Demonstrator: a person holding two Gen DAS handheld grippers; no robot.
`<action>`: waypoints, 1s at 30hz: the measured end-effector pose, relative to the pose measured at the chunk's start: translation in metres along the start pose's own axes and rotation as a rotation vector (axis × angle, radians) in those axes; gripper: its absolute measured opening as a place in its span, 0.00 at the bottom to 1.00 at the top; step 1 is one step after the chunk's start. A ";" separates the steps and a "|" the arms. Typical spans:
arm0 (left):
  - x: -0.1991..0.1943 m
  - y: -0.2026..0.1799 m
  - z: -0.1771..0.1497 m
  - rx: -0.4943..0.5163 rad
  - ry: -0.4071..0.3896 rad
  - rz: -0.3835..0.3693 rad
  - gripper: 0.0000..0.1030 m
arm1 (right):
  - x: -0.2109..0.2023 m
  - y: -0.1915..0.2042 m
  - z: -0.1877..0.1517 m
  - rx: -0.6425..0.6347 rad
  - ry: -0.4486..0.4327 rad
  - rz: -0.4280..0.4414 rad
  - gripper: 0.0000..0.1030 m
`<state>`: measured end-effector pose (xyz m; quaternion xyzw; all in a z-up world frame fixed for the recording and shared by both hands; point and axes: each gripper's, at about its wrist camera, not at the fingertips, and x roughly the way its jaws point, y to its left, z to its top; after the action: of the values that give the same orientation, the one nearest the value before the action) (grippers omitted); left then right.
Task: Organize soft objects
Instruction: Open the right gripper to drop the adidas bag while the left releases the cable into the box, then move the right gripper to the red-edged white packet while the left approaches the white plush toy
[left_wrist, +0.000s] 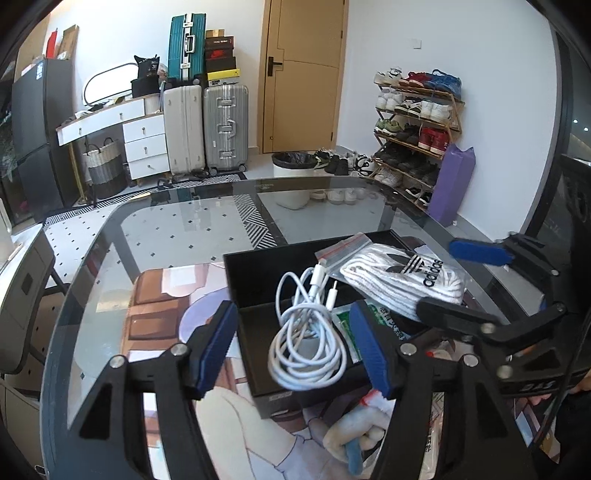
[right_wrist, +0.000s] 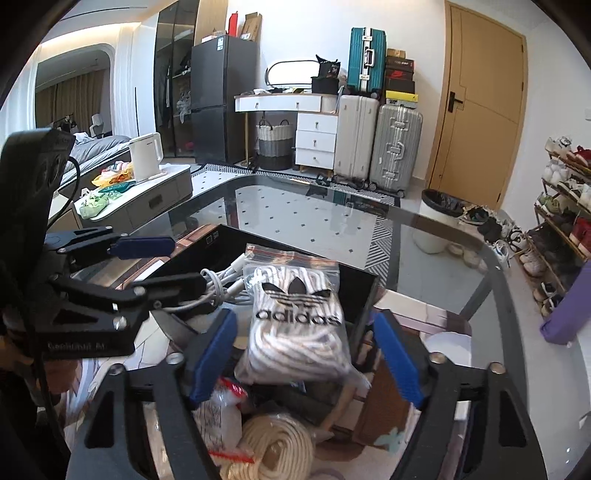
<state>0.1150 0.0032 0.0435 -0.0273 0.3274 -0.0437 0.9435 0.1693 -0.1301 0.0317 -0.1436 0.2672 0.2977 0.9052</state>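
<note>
A black box (left_wrist: 258, 266) sits on the glass table. In it lie a coiled white cable (left_wrist: 306, 332) and a zip bag of white adidas socks (left_wrist: 406, 277). My left gripper (left_wrist: 295, 347) is open, its blue pads either side of the cable, above the box. My right gripper (right_wrist: 304, 354) is open around the sock bag (right_wrist: 295, 317), and it shows in the left wrist view (left_wrist: 465, 280) too. The cable (right_wrist: 221, 284) lies left of the socks. A coil of cream rope (right_wrist: 273, 446) and a bagged item (right_wrist: 221, 406) lie in front of the box.
The glass table (left_wrist: 166, 240) carries a printed mat (left_wrist: 159, 306) under the box. A white plush item (left_wrist: 354, 432) lies near the front. Behind stand suitcases (left_wrist: 207, 129), a white bin (left_wrist: 291, 177), a shoe rack (left_wrist: 417, 129) and a purple bag (left_wrist: 450, 184).
</note>
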 end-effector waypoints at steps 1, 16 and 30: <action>-0.002 0.001 -0.002 -0.004 -0.001 -0.003 0.66 | -0.003 -0.001 -0.002 0.004 -0.004 -0.006 0.82; -0.029 0.004 -0.027 0.016 -0.052 0.001 0.97 | -0.040 -0.011 -0.028 0.099 -0.059 0.040 0.98; -0.033 0.008 -0.054 0.011 -0.039 0.068 0.97 | -0.044 0.011 -0.051 0.091 -0.039 0.067 0.99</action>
<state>0.0568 0.0129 0.0209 -0.0118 0.3097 -0.0128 0.9507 0.1120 -0.1633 0.0143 -0.0877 0.2673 0.3182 0.9053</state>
